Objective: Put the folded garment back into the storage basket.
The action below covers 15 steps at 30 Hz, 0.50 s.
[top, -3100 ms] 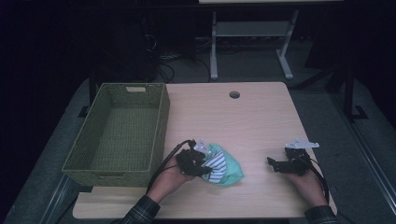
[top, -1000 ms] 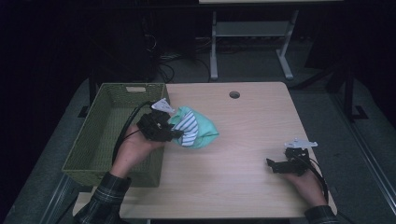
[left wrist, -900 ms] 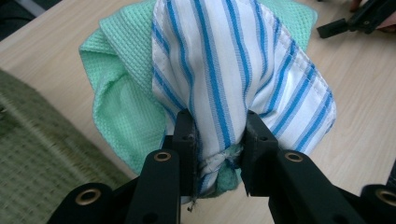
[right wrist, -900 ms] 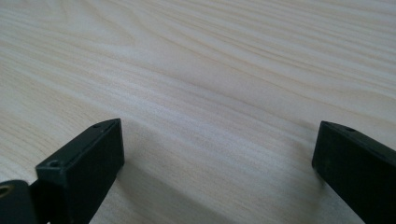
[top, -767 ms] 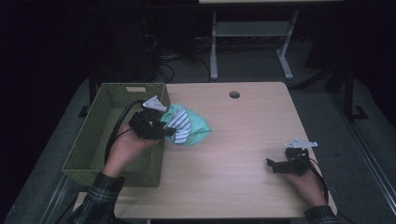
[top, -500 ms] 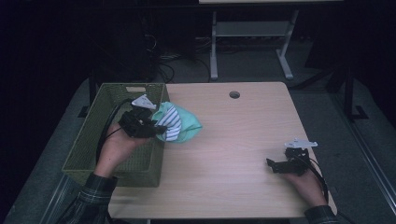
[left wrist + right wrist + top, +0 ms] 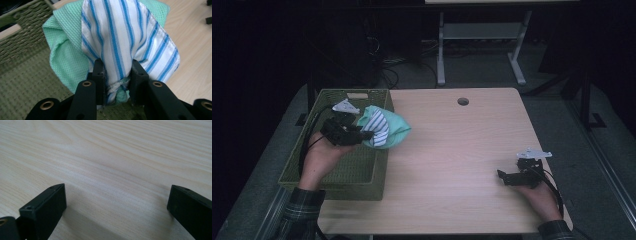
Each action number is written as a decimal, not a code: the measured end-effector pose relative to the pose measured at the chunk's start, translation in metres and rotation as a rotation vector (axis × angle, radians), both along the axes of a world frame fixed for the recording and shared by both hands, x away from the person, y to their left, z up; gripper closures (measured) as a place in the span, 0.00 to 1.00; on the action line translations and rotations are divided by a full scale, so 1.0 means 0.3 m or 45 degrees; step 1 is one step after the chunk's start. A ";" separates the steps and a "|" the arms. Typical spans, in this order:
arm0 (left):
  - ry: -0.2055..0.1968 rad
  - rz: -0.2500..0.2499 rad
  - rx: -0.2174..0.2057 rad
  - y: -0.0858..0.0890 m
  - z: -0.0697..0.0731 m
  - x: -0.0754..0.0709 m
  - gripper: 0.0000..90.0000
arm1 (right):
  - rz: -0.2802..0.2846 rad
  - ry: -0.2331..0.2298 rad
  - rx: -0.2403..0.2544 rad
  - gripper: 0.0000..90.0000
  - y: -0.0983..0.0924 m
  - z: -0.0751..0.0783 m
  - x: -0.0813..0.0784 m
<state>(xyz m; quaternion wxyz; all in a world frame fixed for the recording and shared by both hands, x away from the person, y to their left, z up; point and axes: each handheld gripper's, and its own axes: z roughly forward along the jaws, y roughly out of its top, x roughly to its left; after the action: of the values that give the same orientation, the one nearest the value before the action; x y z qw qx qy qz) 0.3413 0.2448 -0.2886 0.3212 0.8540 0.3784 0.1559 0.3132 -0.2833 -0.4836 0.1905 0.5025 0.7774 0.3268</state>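
Striped cloth (image 7: pixel 125 37): white with blue stripes.
Green cloth (image 7: pixel 65 50): plain mint green, fine waffle weave.
Basket (image 7: pixel 337 175): olive green, woven.
Table (image 7: pixel 462 160): pale wood with grain lines.
Left gripper (image 7: pixel 115 75): black jaws.
Right gripper (image 7: pixel 116 202): black jaws.
Sleeve (image 7: pixel 302 210): dark plaid.

Bare table (image 7: pixel 452 150) stretches wide between both hands. The woven basket's (image 7: pixel 337 180) raised wall lines the table's left edge, its floor open.
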 end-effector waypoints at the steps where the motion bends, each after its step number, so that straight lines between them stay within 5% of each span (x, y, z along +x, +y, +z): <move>1: 0.001 0.010 0.000 0.012 0.000 0.001 0.78 | 0.000 0.000 0.000 0.02 0.000 0.000 0.000; 15: 0.002 0.170 -0.012 0.143 -0.030 0.016 0.78 | 0.000 0.000 0.001 0.02 0.000 0.000 0.000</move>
<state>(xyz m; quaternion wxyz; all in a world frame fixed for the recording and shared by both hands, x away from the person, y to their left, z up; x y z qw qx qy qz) 0.3461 0.2876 -0.2976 0.3139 0.8254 0.4356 0.1747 0.3132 -0.2833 -0.4836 0.1904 0.5027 0.7772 0.3271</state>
